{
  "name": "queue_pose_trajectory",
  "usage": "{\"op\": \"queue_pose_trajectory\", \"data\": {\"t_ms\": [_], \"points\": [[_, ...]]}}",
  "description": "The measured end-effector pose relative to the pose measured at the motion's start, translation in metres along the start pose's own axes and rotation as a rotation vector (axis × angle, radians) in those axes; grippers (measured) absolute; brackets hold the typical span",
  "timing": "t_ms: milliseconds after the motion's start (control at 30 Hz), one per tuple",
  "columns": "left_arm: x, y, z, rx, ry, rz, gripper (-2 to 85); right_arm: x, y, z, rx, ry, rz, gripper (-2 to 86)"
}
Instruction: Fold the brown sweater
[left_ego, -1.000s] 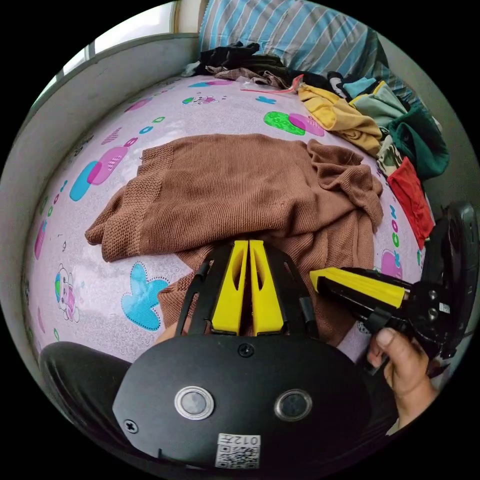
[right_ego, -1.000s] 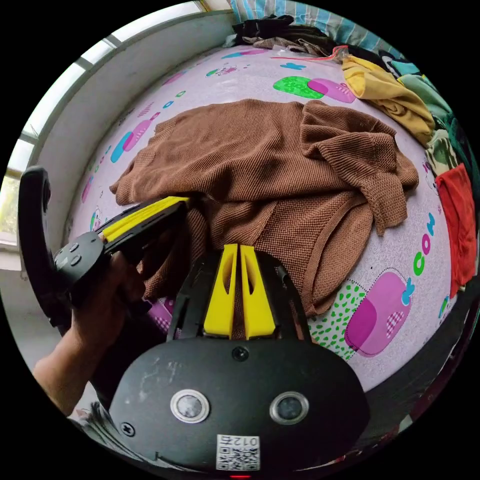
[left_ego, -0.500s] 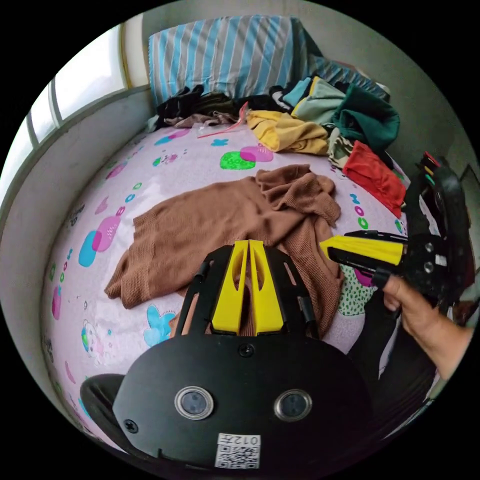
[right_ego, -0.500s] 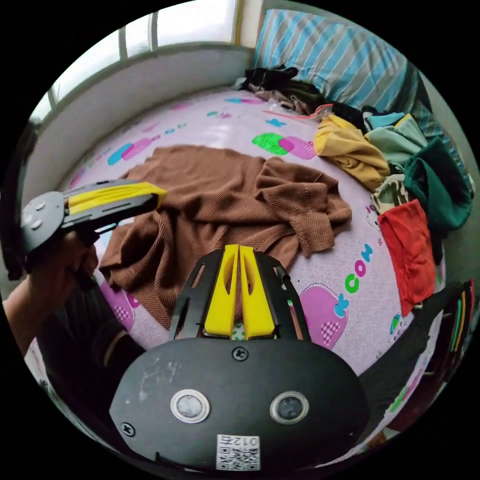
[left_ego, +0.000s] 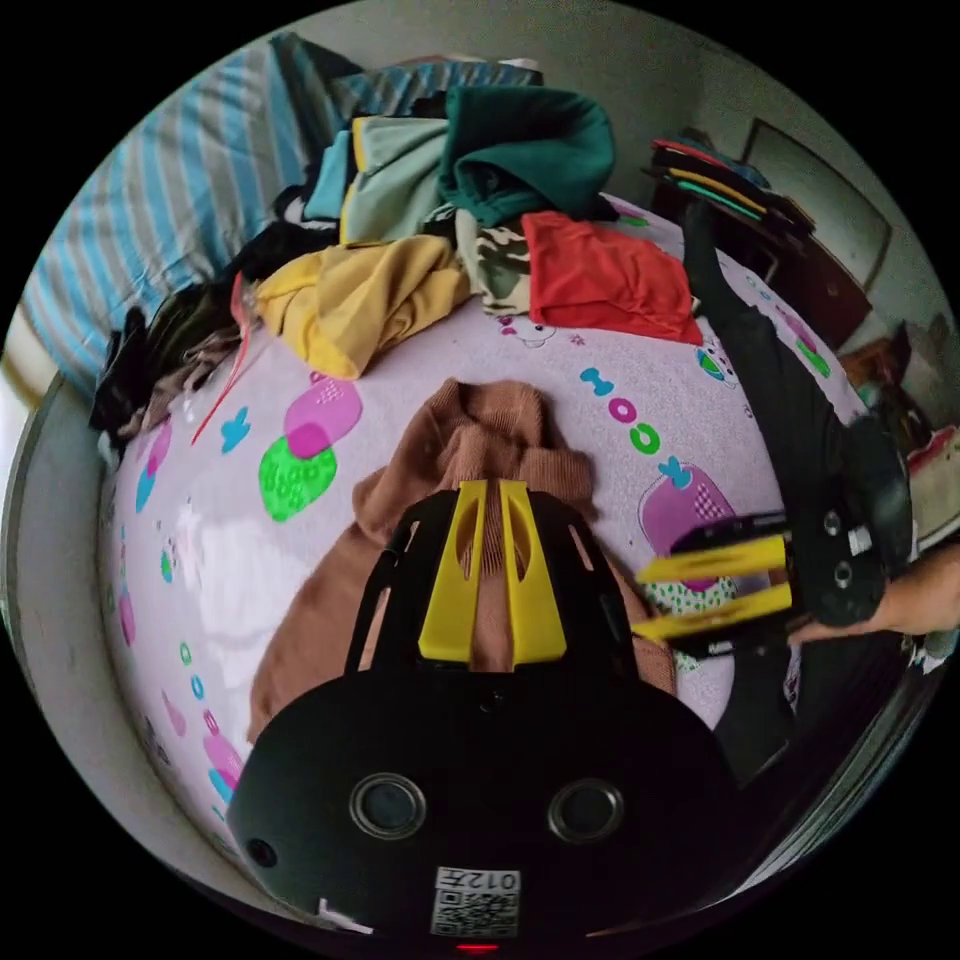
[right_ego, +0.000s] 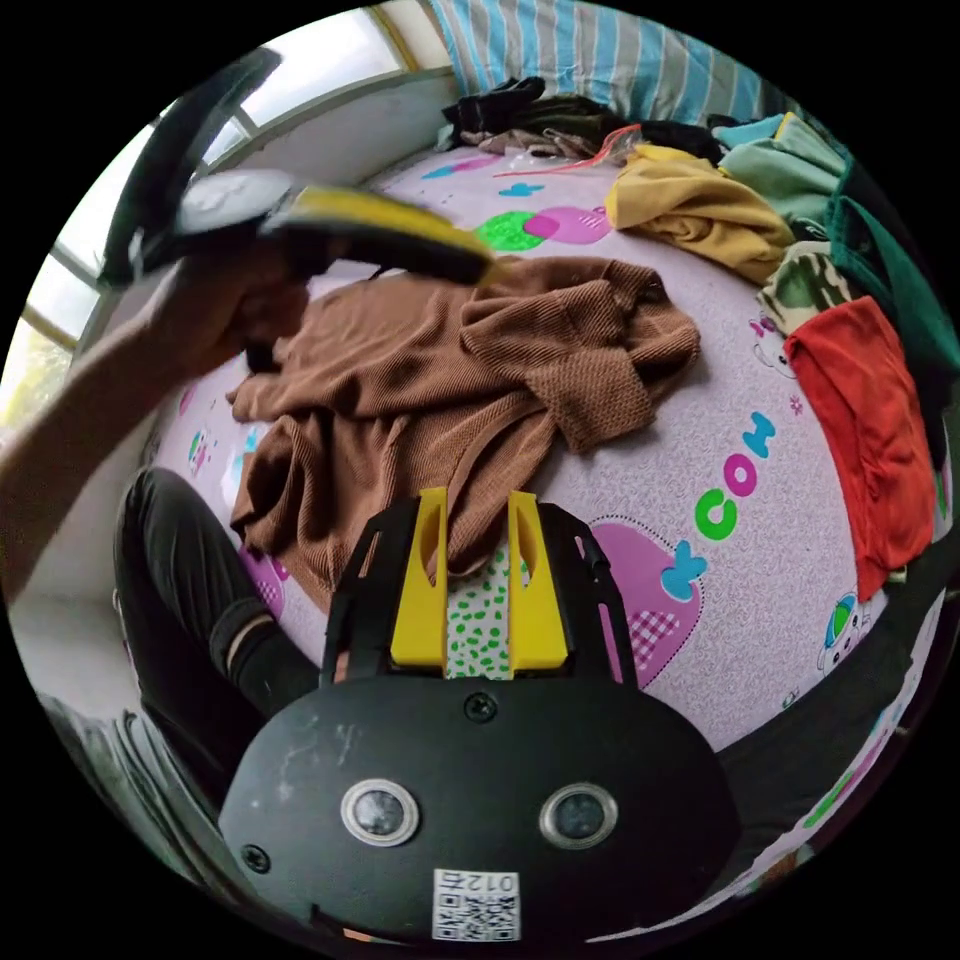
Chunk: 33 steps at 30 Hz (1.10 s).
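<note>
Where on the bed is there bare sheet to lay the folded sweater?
Bare sheet lies between the brown sweater and the red garment, and on the far side of the sweater toward the window wall. The head end is crowded: the yellow garment and heaped clothes against the striped pillow.

Bed (right_ego: 800, 560) w/ pink cartoon-print sheet, grey wall (left_ego: 640, 60) behind. Striped pillow (left_ego: 130, 240) at the head. Bright window (right_ego: 310, 70) beside bed, daylight coming in. Dark wood furniture (left_ego: 830, 280) at room's edge.
</note>
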<state>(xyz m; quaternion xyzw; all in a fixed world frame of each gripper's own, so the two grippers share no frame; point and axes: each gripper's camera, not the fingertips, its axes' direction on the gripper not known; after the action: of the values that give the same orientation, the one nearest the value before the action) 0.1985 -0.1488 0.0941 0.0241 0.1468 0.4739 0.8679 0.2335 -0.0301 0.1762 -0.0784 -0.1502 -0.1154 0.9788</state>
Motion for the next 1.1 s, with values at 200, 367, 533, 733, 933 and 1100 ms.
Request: {"op": "queue_pose_trajectory", "data": {"t_ms": [200,367,533,733,933,1100], "points": [[0.013,-0.093,0.042,-0.066,0.014,0.225,3.5,-0.009,0.005,0.007,-0.066,0.017,-0.065,9.9],[0.03,-0.131,0.079,-0.195,0.005,0.394,6.1,-0.012,0.005,0.004,-0.063,0.055,-0.09,9.5],[0.035,-0.142,0.095,-0.264,0.0,0.426,6.9,-0.018,0.006,-0.006,-0.044,0.077,-0.133,10.4],[0.036,-0.13,0.081,-0.221,0.004,0.406,2.0,-0.024,0.005,-0.019,-0.049,0.106,-0.154,10.9],[0.004,-0.098,0.038,-0.226,-0.085,0.275,0.1,-0.038,0.007,-0.032,-0.037,0.173,-0.234,0.8],[-0.066,-0.048,-0.055,-0.144,-0.151,0.069,-0.1,-0.009,0.012,-0.063,0.026,0.012,-0.068,-0.9]]}}
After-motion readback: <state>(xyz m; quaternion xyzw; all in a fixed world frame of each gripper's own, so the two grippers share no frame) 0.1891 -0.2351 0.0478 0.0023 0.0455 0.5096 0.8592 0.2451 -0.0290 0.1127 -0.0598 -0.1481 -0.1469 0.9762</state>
